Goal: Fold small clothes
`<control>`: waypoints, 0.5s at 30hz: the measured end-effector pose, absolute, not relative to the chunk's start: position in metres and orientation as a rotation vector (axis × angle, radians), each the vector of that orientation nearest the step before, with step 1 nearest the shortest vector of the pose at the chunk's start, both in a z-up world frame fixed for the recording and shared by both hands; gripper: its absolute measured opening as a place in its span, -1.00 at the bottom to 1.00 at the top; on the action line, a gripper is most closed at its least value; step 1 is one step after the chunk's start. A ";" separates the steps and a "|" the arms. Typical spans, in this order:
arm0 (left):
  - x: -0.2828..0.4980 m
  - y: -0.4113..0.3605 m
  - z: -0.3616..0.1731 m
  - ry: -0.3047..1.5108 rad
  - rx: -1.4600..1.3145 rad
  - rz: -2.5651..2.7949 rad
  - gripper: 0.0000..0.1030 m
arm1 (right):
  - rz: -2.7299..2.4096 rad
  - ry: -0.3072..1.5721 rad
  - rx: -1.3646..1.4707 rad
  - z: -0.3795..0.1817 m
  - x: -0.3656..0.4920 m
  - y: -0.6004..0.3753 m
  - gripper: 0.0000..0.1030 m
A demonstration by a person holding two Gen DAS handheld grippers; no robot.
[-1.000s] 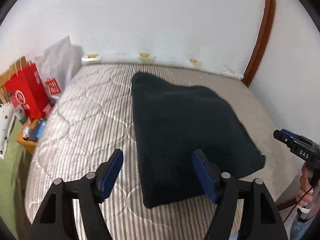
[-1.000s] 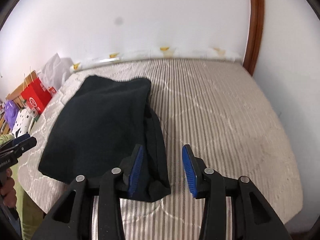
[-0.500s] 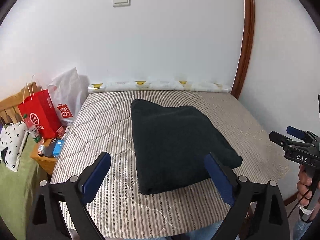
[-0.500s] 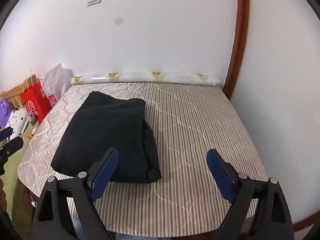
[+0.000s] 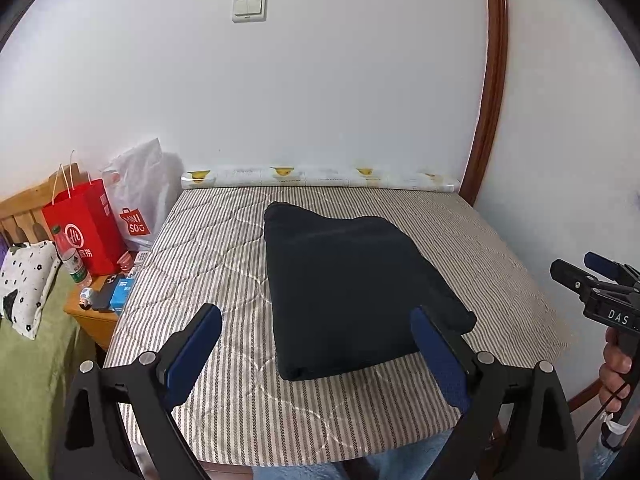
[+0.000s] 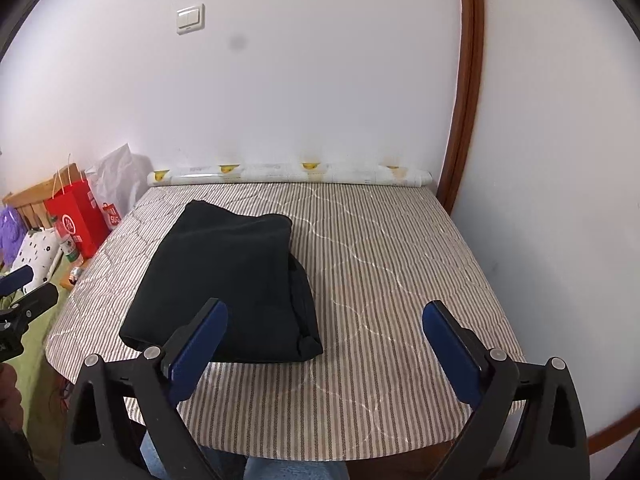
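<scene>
A black garment (image 5: pixel 352 284) lies folded into a thick rectangle on the striped quilted mattress (image 5: pixel 200 256). It also shows in the right wrist view (image 6: pixel 236 280), left of the middle of the mattress (image 6: pixel 384 280). My left gripper (image 5: pixel 316 352) is open and empty, held back above the mattress's near edge, in front of the garment. My right gripper (image 6: pixel 324 344) is open and empty, raised over the near edge to the garment's right. Neither touches the cloth. The right gripper also shows at the right edge of the left wrist view (image 5: pixel 600 280).
A white wall runs behind the mattress, with a rolled printed sheet (image 5: pixel 320 178) along its foot. A brown door frame (image 5: pixel 490 120) stands at the right. Left of the bed are a red paper bag (image 5: pixel 86 228), a white plastic bag (image 5: pixel 140 196) and a small wooden table (image 5: pixel 96 316) with bottles.
Both grippers have opened wide and pulled back and up from the garment. The right gripper let go of the garment's near right corner. The garment lies still and folded.
</scene>
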State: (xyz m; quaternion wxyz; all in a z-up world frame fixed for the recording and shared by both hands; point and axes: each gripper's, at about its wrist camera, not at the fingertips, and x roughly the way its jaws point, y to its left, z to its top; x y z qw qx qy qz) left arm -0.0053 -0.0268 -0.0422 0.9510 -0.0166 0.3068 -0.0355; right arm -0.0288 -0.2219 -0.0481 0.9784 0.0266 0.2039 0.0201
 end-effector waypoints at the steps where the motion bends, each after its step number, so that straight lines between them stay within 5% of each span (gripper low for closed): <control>1: -0.006 -0.027 -0.042 0.621 -0.035 -0.072 0.86 | 0.039 0.408 0.055 -0.048 -0.030 -0.222 0.89; 15: -0.010 -0.032 -0.041 0.620 -0.029 -0.065 0.86 | 0.028 0.395 0.074 -0.050 -0.038 -0.234 0.90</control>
